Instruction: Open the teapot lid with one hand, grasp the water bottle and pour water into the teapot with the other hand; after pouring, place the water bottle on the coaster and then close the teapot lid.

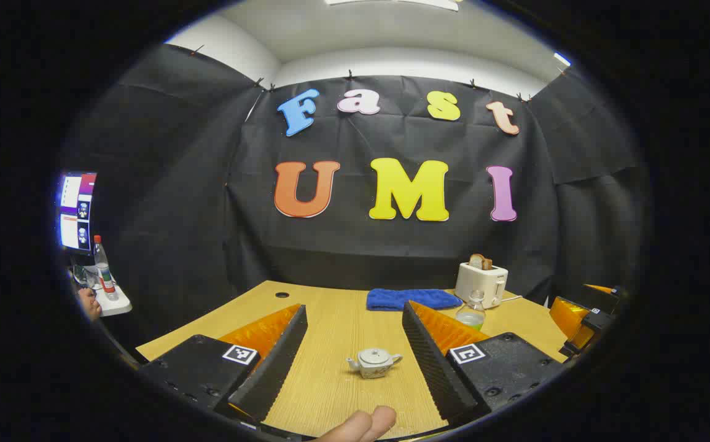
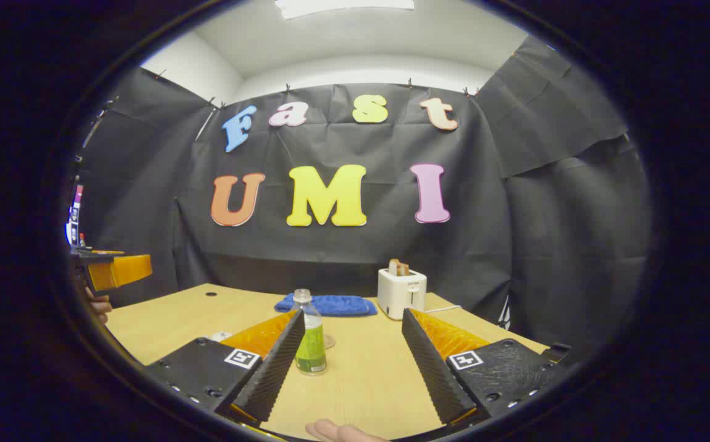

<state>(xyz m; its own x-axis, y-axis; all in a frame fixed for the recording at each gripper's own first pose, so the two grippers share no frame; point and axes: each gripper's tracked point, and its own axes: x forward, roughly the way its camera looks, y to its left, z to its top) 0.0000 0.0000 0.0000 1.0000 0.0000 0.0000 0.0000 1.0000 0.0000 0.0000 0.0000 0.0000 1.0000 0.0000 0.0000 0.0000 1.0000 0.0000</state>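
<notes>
Teapot lid on, bottle upright, both on table w/ nothing gripped.

Small pale teapot [image 1: 374,362] sits between the spread fingers of the left gripper [image 1: 355,362], untouched. Clear water bottle [image 2: 310,334], green label, stands just beside the right gripper [image 2: 352,362]'s left finger; jaws wide apart. Light wood table [image 2: 367,374]; blue towel [image 2: 327,304] and white toaster [image 2: 401,293] w/ bread at the back, near black cloth wall.

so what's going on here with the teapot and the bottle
A person holds a gripper in each hand above a wooden table, and nothing is grasped yet. The left gripper is open, aimed at the small teapot, whose lid is on. The right gripper is open, with the water bottle standing just ahead by its left finger.
</notes>
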